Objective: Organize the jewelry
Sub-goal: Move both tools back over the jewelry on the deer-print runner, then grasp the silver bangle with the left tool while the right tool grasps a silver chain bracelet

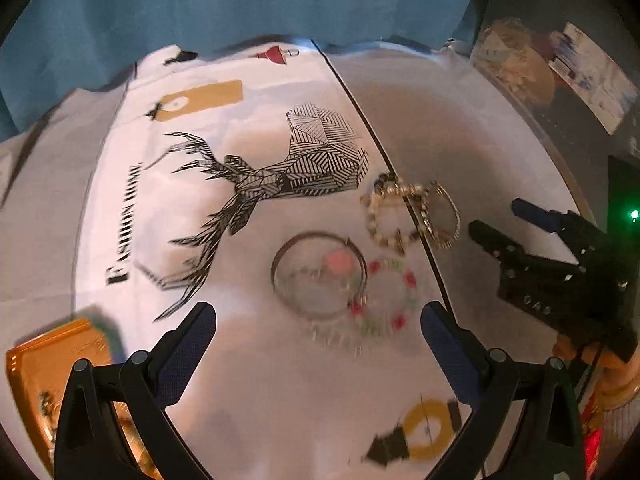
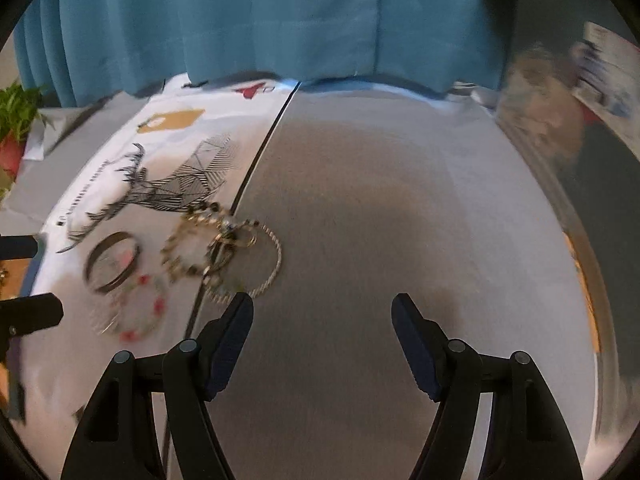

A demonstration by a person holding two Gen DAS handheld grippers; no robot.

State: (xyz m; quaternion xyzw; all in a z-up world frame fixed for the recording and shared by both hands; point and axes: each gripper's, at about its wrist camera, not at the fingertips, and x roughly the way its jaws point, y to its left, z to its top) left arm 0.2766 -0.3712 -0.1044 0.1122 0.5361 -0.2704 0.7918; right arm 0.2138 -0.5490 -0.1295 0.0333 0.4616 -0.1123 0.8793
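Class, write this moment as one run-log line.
left gripper: open, empty | right gripper: open, empty | bracelets: on cloth, untouched | gold box: near left gripper

Dim warm light, motion blur, seemingly soft edges

Teal curtain hangs behind the table. White cloth printed with a black striped deer, the word "Fashion" down its left side, tan tag shapes and a small red shape near the far edge. Plain grey cloth beside it on the right, a dark line running along the join. Green potted plant at far left in the right wrist view. Blurred brownish clutter and a white printed card on a dark surface to the right.
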